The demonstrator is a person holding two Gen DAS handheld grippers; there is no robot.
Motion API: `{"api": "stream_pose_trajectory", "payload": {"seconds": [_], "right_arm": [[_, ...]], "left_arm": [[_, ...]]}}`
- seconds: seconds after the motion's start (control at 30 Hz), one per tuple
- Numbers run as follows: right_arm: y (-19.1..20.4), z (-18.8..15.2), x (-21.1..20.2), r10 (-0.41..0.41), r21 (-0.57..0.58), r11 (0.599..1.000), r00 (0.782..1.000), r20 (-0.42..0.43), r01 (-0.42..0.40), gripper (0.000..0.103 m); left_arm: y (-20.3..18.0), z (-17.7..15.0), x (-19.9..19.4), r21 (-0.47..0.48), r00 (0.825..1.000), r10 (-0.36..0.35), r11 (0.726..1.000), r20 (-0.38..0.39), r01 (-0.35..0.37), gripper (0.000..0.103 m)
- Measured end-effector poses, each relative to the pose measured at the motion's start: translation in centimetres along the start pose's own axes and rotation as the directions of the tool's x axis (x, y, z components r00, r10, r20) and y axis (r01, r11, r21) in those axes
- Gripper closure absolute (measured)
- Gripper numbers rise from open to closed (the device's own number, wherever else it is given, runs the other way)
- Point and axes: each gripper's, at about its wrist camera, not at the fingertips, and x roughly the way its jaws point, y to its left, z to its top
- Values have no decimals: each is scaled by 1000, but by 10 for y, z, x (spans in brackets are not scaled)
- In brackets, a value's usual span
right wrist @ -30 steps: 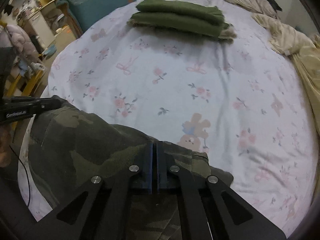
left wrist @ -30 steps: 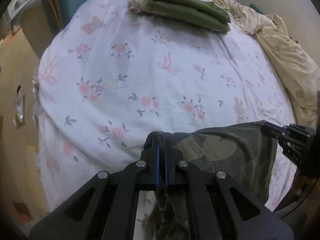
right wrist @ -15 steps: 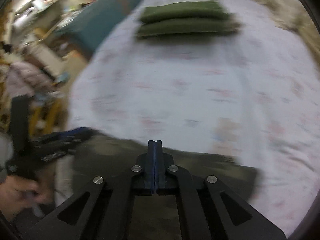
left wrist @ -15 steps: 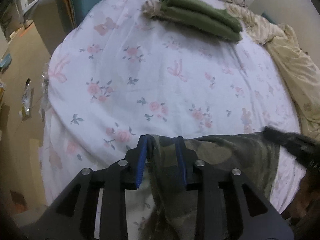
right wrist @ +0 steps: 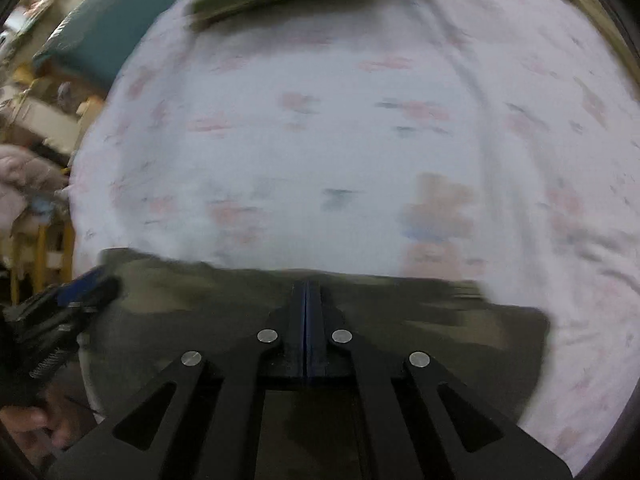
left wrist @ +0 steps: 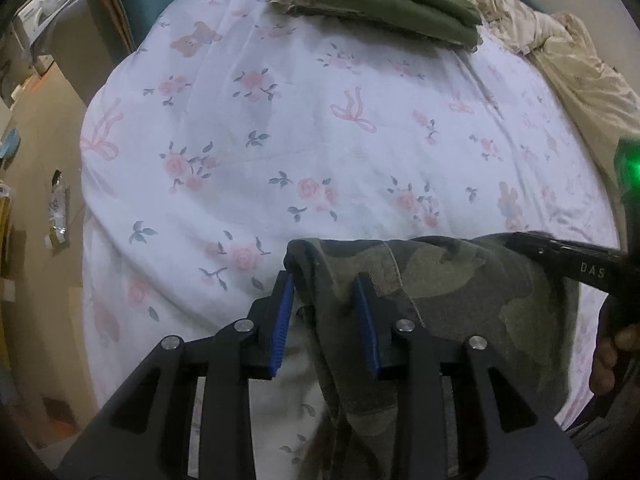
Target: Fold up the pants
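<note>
Camouflage pants (left wrist: pixel 460 292) lie at the near edge of the flowered bed sheet (left wrist: pixel 280 120) and hang down over that edge. My left gripper (left wrist: pixel 325 300) points steeply down at their left corner. Its jaws are opening, and a loose fold of the cloth lies between the blue pads (left wrist: pixel 282 320) without being pinched. In the blurred right wrist view my right gripper (right wrist: pixel 306 286) is shut on the far edge of the pants (right wrist: pixel 440 320). The right gripper (left wrist: pixel 518 242) also shows in the left wrist view, at the pants' right corner.
A pile of folded green clothes (left wrist: pixel 392 4) sits at the far end of the bed. A crumpled beige blanket (left wrist: pixel 580 64) lies along the right side. The floor (left wrist: pixel 32 240) with clutter is to the left, and a teal board (right wrist: pixel 108 28) stands beyond it.
My left jaws were shut on the pants' corner and have since parted, leaving the cloth loose between them. My right gripper has dropped and rolled while staying shut, and its view has blurred.
</note>
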Motion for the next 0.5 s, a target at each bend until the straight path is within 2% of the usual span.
{"api": "stream_pose_trajectory", "payload": {"seconds": [0.03, 0.07, 0.1, 0.13, 0.17, 0.2, 0.23, 0.37, 0.4, 0.47, 0.5], "right_arm": [[-6, 1, -5, -16, 13, 1000, 1000, 11, 15, 103], [-12, 1, -11, -97, 21, 995, 995, 31, 97, 103], [-23, 0, -16, -208, 21, 978, 977, 48, 207, 103], [-32, -2, -19, -235, 32, 972, 971, 52, 233, 103], [-47, -4, -24, -212, 84, 974, 976, 38, 209, 103], [-57, -6, -31, -162, 119, 980, 986, 40, 157, 93], [-60, -9, -42, -114, 123, 987, 991, 64, 105, 94], [-39, -31, -74, 3, 9, 1000, 987, 158, -5, 94], [-26, -38, -72, 27, -45, 999, 989, 148, -21, 94], [-6, -47, -60, -1, -117, 993, 991, 132, 16, 94], [-2, -51, -51, -28, -139, 989, 992, 121, 45, 94]], "left_arm": [[0, 1, -1, -2, 1000, 5, 1000, 6, -5, 68], [0, 2, -4, 0, 1000, 25, 1000, 15, -25, 68], [0, 0, -6, 4, 999, 35, 999, 20, -35, 68], [1, 0, -8, 9, 999, 42, 999, 28, -42, 68], [1, 0, -10, 6, 998, 46, 999, 35, -47, 68], [2, 0, -15, -2, 998, 47, 999, 48, -47, 68], [0, -2, -22, -3, 997, 26, 1000, 71, -26, 68], [-21, -14, -51, 94, 982, -76, 994, 171, 60, 67], [-31, -20, -52, 139, 980, -111, 986, 163, 88, 67], [-43, -26, -41, 186, 985, -134, 976, 104, 113, 68], [-48, -29, -31, 201, 990, -127, 973, 66, 111, 72]]}}
